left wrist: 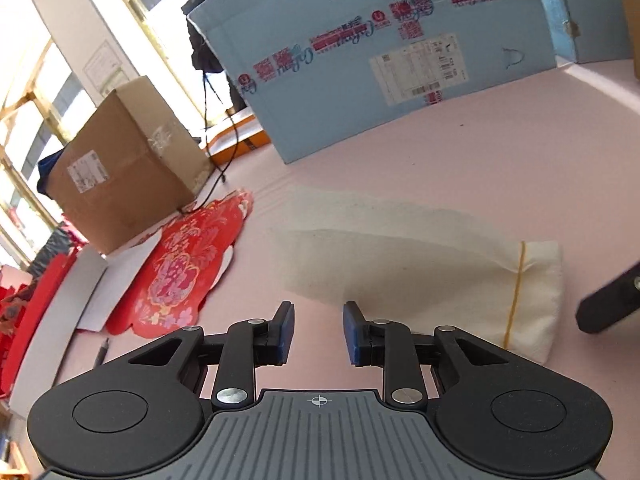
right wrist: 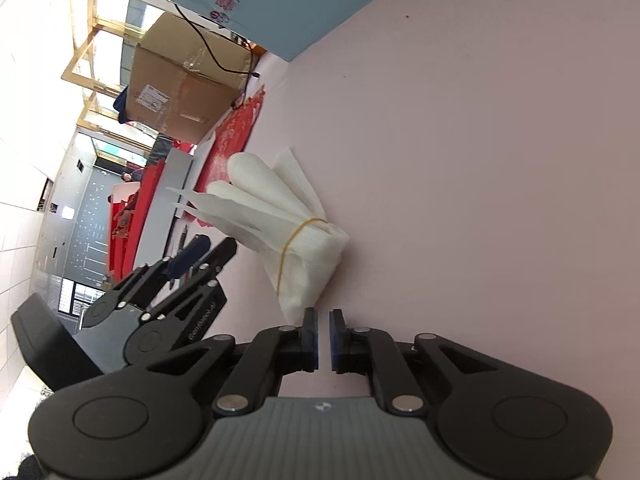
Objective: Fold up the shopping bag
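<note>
Bright window glare, fisheye-warped edges

blue carton | boxed print "套装" | rest unreadable

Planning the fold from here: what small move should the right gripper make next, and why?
Probably ease the right gripper forward and open it slightly: its jaws stand nearly closed and hold nothing, just short of the white bag's end bound by a rubber band.

White shopping bag lies flat on pink counter, folded into a long bundle; yellow rubber band cinches one end (loose layers fan out opposite).
</note>
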Demonstrator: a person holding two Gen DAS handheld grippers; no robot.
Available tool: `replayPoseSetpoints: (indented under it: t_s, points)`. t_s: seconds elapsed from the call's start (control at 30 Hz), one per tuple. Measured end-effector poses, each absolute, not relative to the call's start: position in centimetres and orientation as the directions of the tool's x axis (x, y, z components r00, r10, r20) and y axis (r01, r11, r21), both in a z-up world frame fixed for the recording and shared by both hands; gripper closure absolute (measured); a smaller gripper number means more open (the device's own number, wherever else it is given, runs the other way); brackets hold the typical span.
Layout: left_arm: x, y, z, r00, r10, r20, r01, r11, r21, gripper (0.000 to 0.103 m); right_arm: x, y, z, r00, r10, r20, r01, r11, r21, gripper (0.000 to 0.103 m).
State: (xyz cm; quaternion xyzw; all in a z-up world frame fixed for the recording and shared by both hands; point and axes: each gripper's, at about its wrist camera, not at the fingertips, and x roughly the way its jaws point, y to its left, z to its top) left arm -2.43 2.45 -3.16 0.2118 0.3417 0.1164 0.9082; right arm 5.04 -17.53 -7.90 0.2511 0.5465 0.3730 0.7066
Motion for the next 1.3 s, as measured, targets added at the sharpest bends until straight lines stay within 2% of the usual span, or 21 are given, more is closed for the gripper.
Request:
replayPoseSetpoints:
  t_s: [0.03, 0.1, 0.23, 0.37, 0.5, 0.57, 0.77, 0.97, 1.07, 1.17, 1.23, 1.3]
  points:
    - [-3.2, 2.1, -2.4, 0.765, 0.320, -0.559, -0.058, 0.899, 0.435, 0.075, 5.2, -17.7, -7.6, 0.140, 0.807, -0.573, -0.256, 0.589, 0.767, 0.074]
    - [-4.1, 1.1, -1.8, 0.798, 0.218, -0.563, 0.018, 0.923, 0.383, 0.073, 5.5, -17.9, -7.3, 0.181, 0.800, -0.572, -0.247, 0.600, 0.761, 0.057]
    - [-4.4, -1.5, -3.7, 0.782, 0.082, -0.618, 0.193, 0.911, 0.364, 0.066, 6.5, -17.2, -7.5, 0.209, 0.755, -0.622, -0.259, 0.656, 0.709, 0.058]
    - [-3.7, -2.4, -5.7, 0.747, 0.077, -0.660, 0.236, 0.898, 0.371, 0.066, 6.6, -15.1, -6.5, 0.238, 0.701, -0.672, -0.385, 0.703, 0.597, 0.058]
    - [-3.0, -1.9, -6.1, 0.753, 0.142, -0.643, 0.169, 0.902, 0.397, 0.062, 5.5, -12.5, -5.8, 0.279, 0.618, -0.735, -0.558, 0.727, 0.400, 0.070]
    - [-2.6, -1.7, -6.3, 0.760, 0.177, -0.625, 0.141, 0.894, 0.425, 0.062, 4.7, -11.7, -5.8, 0.302, 0.596, -0.744, -0.622, 0.715, 0.320, 0.070]
    - [-1.5, -1.9, -6.6, 0.804, 0.181, -0.567, 0.152, 0.859, 0.489, 0.060, 3.2, -11.4, -5.9, 0.335, 0.593, -0.732, -0.693, 0.681, 0.234, 0.072]
    - [-1.2, -1.1, -6.1, 0.826, 0.143, -0.546, 0.190, 0.840, 0.508, 0.060, 3.2, -11.7, -5.9, 0.325, 0.615, -0.718, -0.718, 0.655, 0.236, 0.073]
    - [-0.6, 0.9, -5.3, 0.821, 0.116, -0.560, 0.184, 0.873, 0.451, 0.057, 3.3, -12.0, -6.1, 0.300, 0.631, -0.715, -0.756, 0.614, 0.225, 0.074]
    - [0.0, 1.4, -4.3, 0.820, 0.011, -0.572, 0.250, 0.892, 0.376, 0.057, 3.3, -11.5, -5.9, 0.291, 0.626, -0.724, -0.792, 0.582, 0.185, 0.074]
    - [0.7, 1.2, -3.5, 0.822, -0.040, -0.568, 0.276, 0.900, 0.336, 0.057, 2.7, -10.9, -5.7, 0.305, 0.610, -0.731, -0.827, 0.550, 0.114, 0.075]
    - [1.7, 1.6, -3.2, 0.818, -0.039, -0.574, 0.258, 0.917, 0.304, 0.057, 1.7, -10.3, -5.5, 0.332, 0.593, -0.734, -0.865, 0.501, 0.014, 0.076]
